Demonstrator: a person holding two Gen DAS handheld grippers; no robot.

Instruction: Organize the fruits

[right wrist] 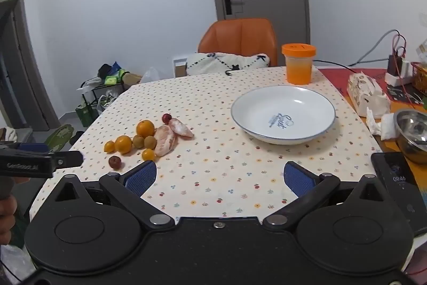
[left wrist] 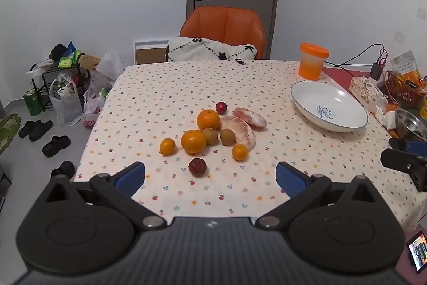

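A cluster of fruit lies mid-table on the dotted cloth: two oranges (left wrist: 193, 141) (left wrist: 208, 120), two small yellow citrus (left wrist: 167, 146) (left wrist: 239, 152), two greenish-brown fruits (left wrist: 227, 136), two peeled pomelo segments (left wrist: 249, 117) (left wrist: 240, 131), and two dark red fruits (left wrist: 197, 166) (left wrist: 221, 108). The same cluster of fruit (right wrist: 145, 139) sits left in the right wrist view. A white plate (left wrist: 329, 106) (right wrist: 283, 115) stands empty to the right. My left gripper (left wrist: 210, 179) is open, just short of the nearest red fruit. My right gripper (right wrist: 220, 178) is open over bare cloth, in front of the plate.
An orange-lidded jar (left wrist: 312, 61) stands behind the plate. At the right edge are a tissue pack (right wrist: 367, 94), a steel bowl (right wrist: 412, 134) and a phone (right wrist: 400, 183). An orange chair (left wrist: 222, 30) with a cushion faces the far side. Bags and shoes (left wrist: 56, 144) lie on the floor at left.
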